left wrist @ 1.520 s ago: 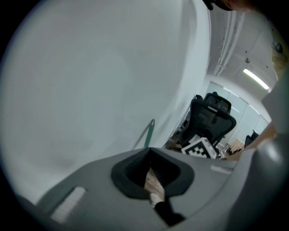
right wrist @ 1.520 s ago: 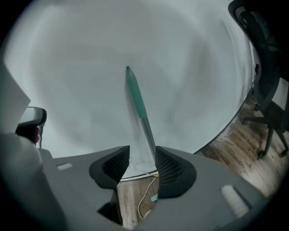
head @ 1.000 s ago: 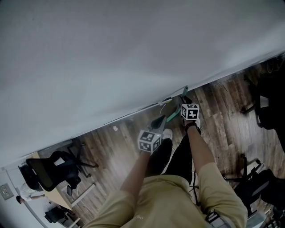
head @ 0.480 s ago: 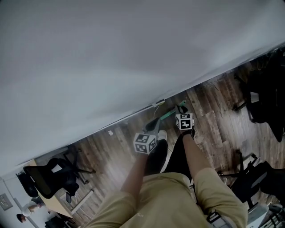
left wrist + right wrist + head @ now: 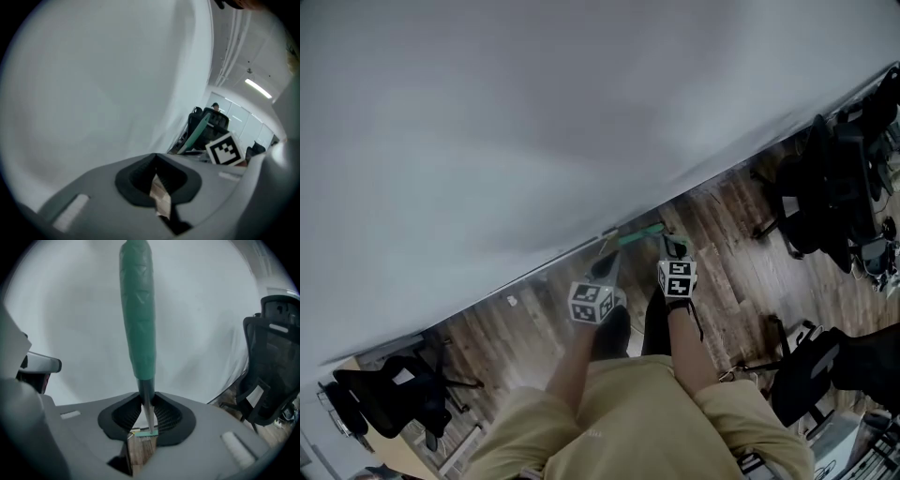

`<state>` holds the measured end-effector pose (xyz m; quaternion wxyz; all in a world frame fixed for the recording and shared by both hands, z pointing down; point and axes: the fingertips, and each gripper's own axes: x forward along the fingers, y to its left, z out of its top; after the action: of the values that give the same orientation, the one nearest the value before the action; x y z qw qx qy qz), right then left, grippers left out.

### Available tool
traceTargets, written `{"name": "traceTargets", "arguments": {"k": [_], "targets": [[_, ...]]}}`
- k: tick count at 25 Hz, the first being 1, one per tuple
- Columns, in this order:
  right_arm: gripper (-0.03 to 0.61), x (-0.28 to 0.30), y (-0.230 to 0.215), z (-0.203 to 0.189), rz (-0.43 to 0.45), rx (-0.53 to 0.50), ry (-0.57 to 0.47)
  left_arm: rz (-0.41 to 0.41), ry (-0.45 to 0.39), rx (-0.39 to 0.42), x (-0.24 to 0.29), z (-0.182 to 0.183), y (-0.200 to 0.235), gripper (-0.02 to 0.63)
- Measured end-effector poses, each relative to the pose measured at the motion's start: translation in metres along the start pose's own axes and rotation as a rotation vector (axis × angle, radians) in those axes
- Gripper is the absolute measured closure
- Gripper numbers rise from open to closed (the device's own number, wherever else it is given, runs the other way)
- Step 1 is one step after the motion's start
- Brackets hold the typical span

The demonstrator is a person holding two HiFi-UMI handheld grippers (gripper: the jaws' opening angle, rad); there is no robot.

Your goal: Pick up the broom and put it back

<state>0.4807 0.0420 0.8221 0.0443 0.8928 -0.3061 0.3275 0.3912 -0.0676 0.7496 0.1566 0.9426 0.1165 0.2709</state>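
the right gripper (image 5: 146,414), jaws just closed in, clenches the thin metal shaft of the broom (image 5: 137,315) under its ribbed green grip, before the smooth white wall (image 5: 211,310); the left gripper (image 5: 157,174) is closed, empty.

**Khaki shirt, grey grippers**

A khaki short-sleeved shirt (image 5: 619,422) and dark trousers (image 5: 623,333) are worn. Grey shells with black-lined jaws are seen on the left gripper (image 5: 157,180) and right gripper (image 5: 146,420), each fitted with a black-and-white marker cube (image 5: 592,302).
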Motion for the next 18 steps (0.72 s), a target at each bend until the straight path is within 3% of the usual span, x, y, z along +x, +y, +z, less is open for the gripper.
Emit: {"name": "traceTargets", "arguments": {"k": [3,7,14,18], "targets": [[0.491,-0.038,-0.003,0.039,-0.021,0.027,-0.070,-0.041,-0.050,0.008,-0.009,0.032,-0.020,0.612],[0.492,-0.087,0.001,0.094,-0.017,-0.021,-0.178,-0.080,-0.110,0.038,-0.017,0.075,-0.043,0.612],[0.492,-0.165,0.012,0.193,-0.046,-0.126,-0.384,-0.065,-0.260,0.276,-0.052,0.172,-0.077,0.612],[0.492,-0.208,0.024,0.237,-0.053,-0.167,-0.484,-0.062,-0.344,0.314,-0.077,0.221,-0.091,0.612]]}}
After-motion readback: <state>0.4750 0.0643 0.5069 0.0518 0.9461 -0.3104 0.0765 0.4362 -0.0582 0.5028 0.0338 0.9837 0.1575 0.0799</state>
